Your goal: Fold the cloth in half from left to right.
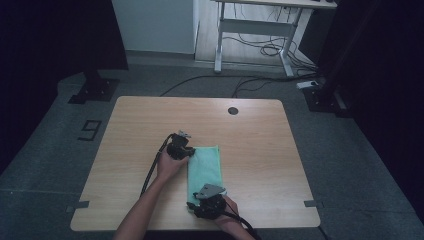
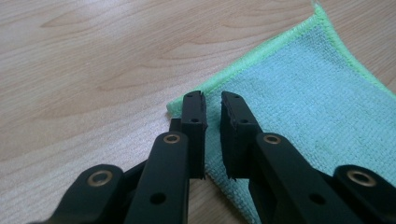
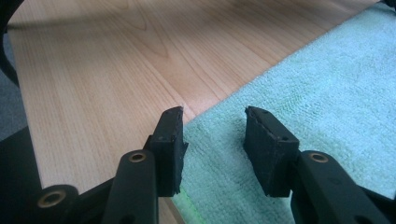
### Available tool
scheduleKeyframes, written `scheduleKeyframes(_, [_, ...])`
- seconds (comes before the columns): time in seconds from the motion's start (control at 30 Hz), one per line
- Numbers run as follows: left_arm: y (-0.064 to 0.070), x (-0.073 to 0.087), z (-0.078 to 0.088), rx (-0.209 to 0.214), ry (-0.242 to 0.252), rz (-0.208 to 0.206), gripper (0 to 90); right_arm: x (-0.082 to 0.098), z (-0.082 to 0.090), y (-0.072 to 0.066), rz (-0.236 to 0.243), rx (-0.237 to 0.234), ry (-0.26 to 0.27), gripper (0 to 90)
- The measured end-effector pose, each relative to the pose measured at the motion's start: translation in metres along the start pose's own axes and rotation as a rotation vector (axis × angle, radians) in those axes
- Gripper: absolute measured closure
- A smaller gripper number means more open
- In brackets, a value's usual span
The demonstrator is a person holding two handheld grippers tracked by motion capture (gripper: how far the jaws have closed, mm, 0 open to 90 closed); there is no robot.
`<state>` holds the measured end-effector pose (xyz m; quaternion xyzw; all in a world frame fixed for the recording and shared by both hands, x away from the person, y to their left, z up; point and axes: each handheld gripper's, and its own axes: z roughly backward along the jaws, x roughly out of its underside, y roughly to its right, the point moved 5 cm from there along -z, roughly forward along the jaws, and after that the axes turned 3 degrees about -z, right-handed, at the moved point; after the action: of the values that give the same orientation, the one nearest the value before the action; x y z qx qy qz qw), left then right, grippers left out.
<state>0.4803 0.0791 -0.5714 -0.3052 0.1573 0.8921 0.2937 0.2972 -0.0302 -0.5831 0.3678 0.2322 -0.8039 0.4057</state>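
Green microfibre cloth [image 1: 204,167] flat on wooden desk [image 1: 260,150], near front edge.
Left claw [image 2: 213,106] nearly closed over cloth's corner, gripping nothing; right claw [image 3: 214,122] open above cloth's edge.

High view is reading dim overall, corners falling to black, the worktop [image 1: 250,130] the brightest patch. My two tool views are looking evenly lit and much brighter. Soft shadow is lying across the far wood in the right one. Near jaws blurring slightly; no glare.
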Motion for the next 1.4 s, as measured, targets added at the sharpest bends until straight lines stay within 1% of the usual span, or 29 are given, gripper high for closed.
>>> scheduleKeyframes(0.1, [0.000, -0.003, -0.003, -0.003, 0.001, -0.006, 80.4, -0.001, -0.002, 0.001, -0.010, 0.008, 0.000, 57.7])
scheduleKeyframes(0.2, [-0.001, -0.008, -0.007, -0.004, -0.001, -0.012, 80.0, -0.004, -0.004, 0.005, -0.031, 0.019, 0.003, 58.5])
scheduleKeyframes(0.3, [-0.002, -0.015, -0.012, -0.001, 0.002, -0.008, 79.9, -0.007, -0.007, 0.009, -0.051, 0.034, 0.006, 58.6])
scheduleKeyframes(0.37, [-0.002, -0.016, -0.013, 0.002, -0.003, -0.012, 79.8, -0.008, -0.008, 0.010, -0.056, 0.041, 0.006, 58.5])
scheduleKeyframes(0.47, [-0.002, -0.016, -0.013, 0.008, -0.003, -0.014, 79.3, -0.007, -0.008, 0.009, -0.051, 0.049, 0.005, 58.0])
scheduleKeyframes(0.57, [-0.001, -0.016, -0.013, 0.014, 0.005, -0.006, 76.9, -0.007, -0.008, 0.008, -0.055, 0.047, 0.006, 57.4])
scheduleKeyframes(0.6, [0.000, -0.016, -0.013, 0.015, 0.007, -0.012, 75.7, -0.007, -0.008, 0.009, -0.060, 0.043, 0.007, 57.1])
scheduleKeyframes(0.67, [0.001, -0.016, -0.010, 0.011, 0.009, -0.024, 73.1, -0.008, -0.008, 0.009, -0.076, 0.031, 0.010, 55.3])
scheduleKeyframes(0.77, [0.001, -0.015, -0.005, 0.005, 0.015, -0.026, 70.6, -0.008, -0.007, 0.009, -0.087, 0.021, 0.017, 52.6])
scheduleKeyframes(0.87, [-0.001, -0.015, 0.002, -0.004, 0.030, -0.020, 68.1, -0.009, -0.006, 0.009, -0.090, 0.023, 0.029, 50.2])
scheduleKeyframes(0.93, [-0.003, -0.015, 0.005, -0.003, 0.029, -0.013, 66.3, -0.009, -0.005, 0.009, -0.094, 0.026, 0.040, 49.2])
scheduleKeyframes(1.0, [-0.004, -0.014, 0.009, -0.014, 0.032, -0.013, 64.8, -0.010, -0.002, 0.010, -0.098, 0.030, 0.047, 48.5])
scheduleKeyframes(1.1, [-0.005, -0.015, 0.014, -0.005, 0.045, -0.002, 63.3, -0.012, 0.002, 0.012, -0.105, 0.033, 0.068, 48.0])
scheduleKeyframes(1.23, [-0.005, -0.015, 0.019, -0.009, 0.052, -0.003, 61.2, -0.016, 0.010, 0.019, -0.115, 0.047, 0.089, 47.3])
scheduleKeyframes(1.4, [-0.007, -0.016, 0.022, -0.016, 0.062, -0.006, 60.6, -0.023, 0.020, 0.038, -0.134, 0.075, 0.110, 46.4])
